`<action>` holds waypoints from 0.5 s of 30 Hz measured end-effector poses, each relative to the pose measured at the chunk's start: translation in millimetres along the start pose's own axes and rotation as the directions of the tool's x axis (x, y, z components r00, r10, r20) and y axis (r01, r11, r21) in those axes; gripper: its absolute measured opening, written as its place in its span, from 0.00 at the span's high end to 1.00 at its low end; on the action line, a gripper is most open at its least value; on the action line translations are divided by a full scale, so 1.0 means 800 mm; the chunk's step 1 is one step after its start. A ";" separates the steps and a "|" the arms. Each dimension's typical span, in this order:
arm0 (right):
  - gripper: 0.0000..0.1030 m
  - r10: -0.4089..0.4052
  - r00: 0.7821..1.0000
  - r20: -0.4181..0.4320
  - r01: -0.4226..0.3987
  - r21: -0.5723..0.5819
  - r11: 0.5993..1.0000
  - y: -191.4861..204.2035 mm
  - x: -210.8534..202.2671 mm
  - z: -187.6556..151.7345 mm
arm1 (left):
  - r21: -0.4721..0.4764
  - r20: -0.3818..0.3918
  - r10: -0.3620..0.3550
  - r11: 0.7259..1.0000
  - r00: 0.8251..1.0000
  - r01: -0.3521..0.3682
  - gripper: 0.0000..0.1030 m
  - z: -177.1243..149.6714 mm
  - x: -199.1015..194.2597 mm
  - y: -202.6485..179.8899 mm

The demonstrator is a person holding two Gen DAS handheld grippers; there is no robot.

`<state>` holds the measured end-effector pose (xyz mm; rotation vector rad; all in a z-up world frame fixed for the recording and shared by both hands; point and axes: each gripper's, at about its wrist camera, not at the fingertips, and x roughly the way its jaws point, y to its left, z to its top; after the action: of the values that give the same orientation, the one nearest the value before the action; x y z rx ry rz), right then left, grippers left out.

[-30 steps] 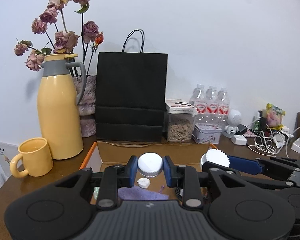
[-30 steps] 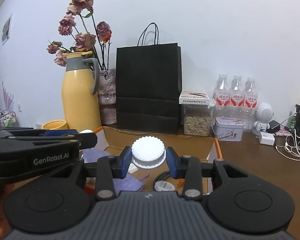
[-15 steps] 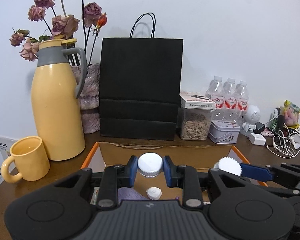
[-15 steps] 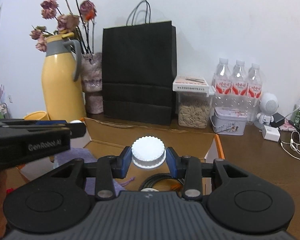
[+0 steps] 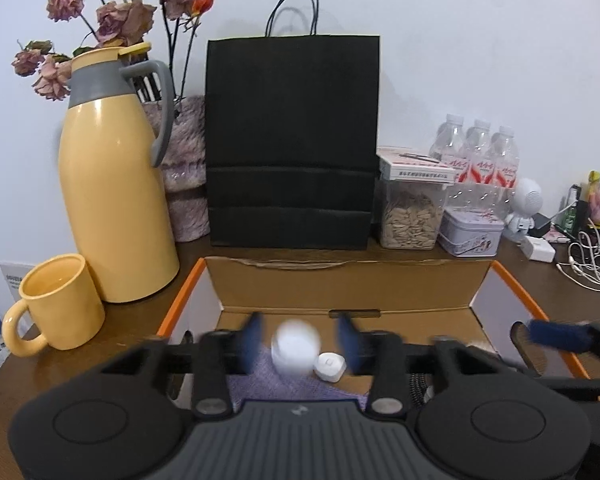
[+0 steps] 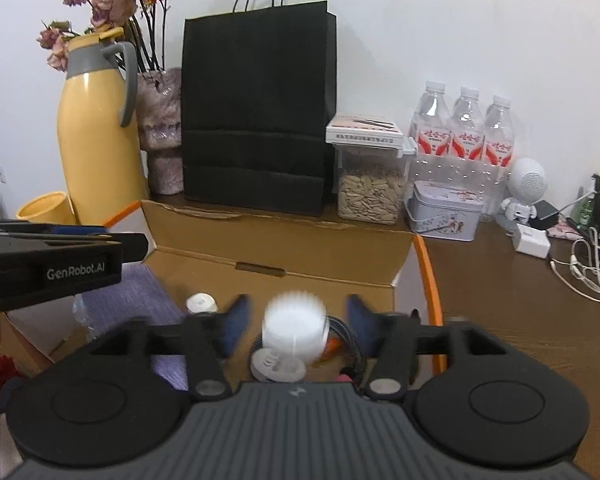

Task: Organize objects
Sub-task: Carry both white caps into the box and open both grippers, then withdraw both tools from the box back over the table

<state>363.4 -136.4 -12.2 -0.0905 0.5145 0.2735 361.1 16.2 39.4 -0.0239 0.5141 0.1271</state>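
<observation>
Left gripper [image 5: 298, 340], lower centre: jaws just opened wide, blurred smooth white round cap [image 5: 295, 345] loose between them above open brown cardboard box [image 5: 340, 284]. Right gripper [image 6: 294, 320], lower centre: jaws likewise just opened, ridged white round lid [image 6: 294, 326] free between them over same box.

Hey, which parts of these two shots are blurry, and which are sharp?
Left wrist view: the blue fingertips and small white jar are motion-smeared; the black bag is crisp. Right wrist view: the ridged white jar and fingertips smear; the bottles stay sharp.
</observation>
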 end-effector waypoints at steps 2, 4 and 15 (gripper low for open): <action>0.05 -0.019 1.000 0.008 0.019 -0.012 1.000 0.001 0.000 -0.001 | -0.006 -0.005 0.015 1.000 1.000 -0.015 0.07 0.000 0.002 0.000; 0.00 -0.025 1.000 0.014 0.025 -0.009 1.000 0.000 0.000 -0.001 | -0.005 -0.003 0.034 0.999 0.999 -0.034 0.01 -0.001 0.003 -0.001; 0.00 -0.024 1.000 0.011 0.024 0.002 1.000 -0.003 -0.002 0.000 | -0.015 0.009 0.055 0.998 0.998 -0.054 0.00 0.001 -0.001 -0.001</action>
<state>362.5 -139.4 -11.1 -0.0928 0.5022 0.2500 360.4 15.6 40.5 -0.0235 0.5041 0.1841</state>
